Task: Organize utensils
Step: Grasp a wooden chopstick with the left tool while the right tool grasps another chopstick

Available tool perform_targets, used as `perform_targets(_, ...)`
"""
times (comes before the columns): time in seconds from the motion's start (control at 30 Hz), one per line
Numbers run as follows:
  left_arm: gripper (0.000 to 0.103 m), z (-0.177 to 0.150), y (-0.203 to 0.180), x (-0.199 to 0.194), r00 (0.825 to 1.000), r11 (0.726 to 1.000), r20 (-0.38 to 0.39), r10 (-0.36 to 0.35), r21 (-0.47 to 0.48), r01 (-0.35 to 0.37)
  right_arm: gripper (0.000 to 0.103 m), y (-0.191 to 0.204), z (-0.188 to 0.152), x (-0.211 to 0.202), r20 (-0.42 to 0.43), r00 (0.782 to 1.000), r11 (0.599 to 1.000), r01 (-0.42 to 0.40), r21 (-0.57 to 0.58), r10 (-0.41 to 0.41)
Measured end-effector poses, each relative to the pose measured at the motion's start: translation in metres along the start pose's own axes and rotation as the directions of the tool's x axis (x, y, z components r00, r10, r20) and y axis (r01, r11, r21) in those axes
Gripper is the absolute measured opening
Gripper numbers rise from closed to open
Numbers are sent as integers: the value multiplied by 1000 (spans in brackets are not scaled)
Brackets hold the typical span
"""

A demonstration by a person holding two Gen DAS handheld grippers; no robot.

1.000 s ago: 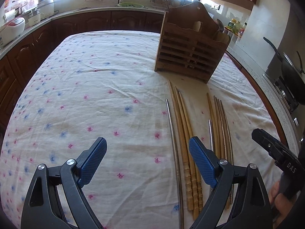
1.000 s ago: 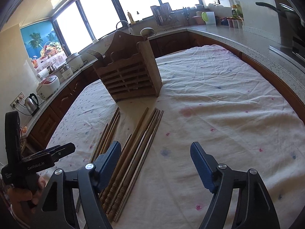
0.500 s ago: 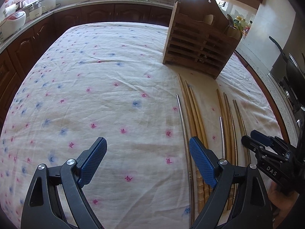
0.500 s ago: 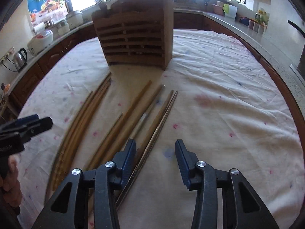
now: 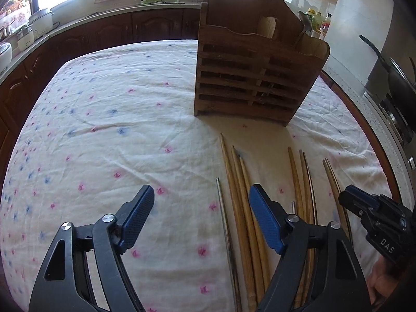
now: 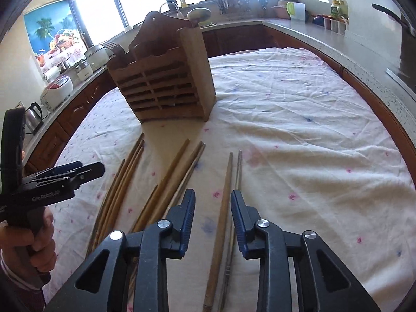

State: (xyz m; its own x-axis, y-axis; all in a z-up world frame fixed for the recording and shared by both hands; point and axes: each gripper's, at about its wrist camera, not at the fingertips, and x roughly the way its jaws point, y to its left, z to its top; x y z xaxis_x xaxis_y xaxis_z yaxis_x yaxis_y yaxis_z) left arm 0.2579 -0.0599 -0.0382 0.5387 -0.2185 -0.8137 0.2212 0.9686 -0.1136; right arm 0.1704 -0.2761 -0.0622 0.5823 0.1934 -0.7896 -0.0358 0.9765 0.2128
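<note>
A desk under a white cloth with pink and blue flowers (image 5: 109, 119) carries a slatted brown wooden utensil holder (image 5: 254, 75) at twelve o'clock. Long wooden and metal chopsticks (image 6: 179, 171) lie flat at six o'clock of it. The right gripper (image 6: 212, 223), half released, straddles a wooden chopstick (image 6: 221, 221) without touching; the left gripper (image 5: 201, 221), fully released, grasps nothing.

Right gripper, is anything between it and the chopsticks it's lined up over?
Nothing visible. The right gripper is open, its fingers straddling a wooden chopstick and a metal one on the tablecloth, with only bare cloth around them.
</note>
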Motion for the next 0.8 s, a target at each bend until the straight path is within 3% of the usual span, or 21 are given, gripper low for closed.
perform_targets(0.2, 47, 19, -6, 34, 998, 1000, -60, -25, 14, 26, 11, -10, 2, 22, -43, 999, 1000, 24, 18, -23)
perform_targets(0.5, 36, 32, -19, 45, 999, 994, -44, 22, 109, -17, 9, -13, 18, 35, -52, 999, 1000, 11, 9, -11)
perform_targets(0.57, 28, 32, -22, 45, 999, 991, -32, 24, 131, -20, 10, -11, 22, 40, -48, 999, 1000, 15, -2, -15)
perform_targets(0.63, 7, 32, -23, 44, 1000, 991, -29, 11, 136, -7, 10, -8, 25, 43, -48, 998, 999, 31, -21, -32)
perform_targets(0.73, 7, 33, -18, 42, 999, 993, -36, -10, 115, 14, 7, -4, 25, 42, -46, 997, 998, 54, -45, -56)
perform_targets(0.8, 6, 32, -10, 36, 997, 995, -44, -62, 74, 65, 6, -6, 25, 40, -49, 998, 999, 28, -24, -29)
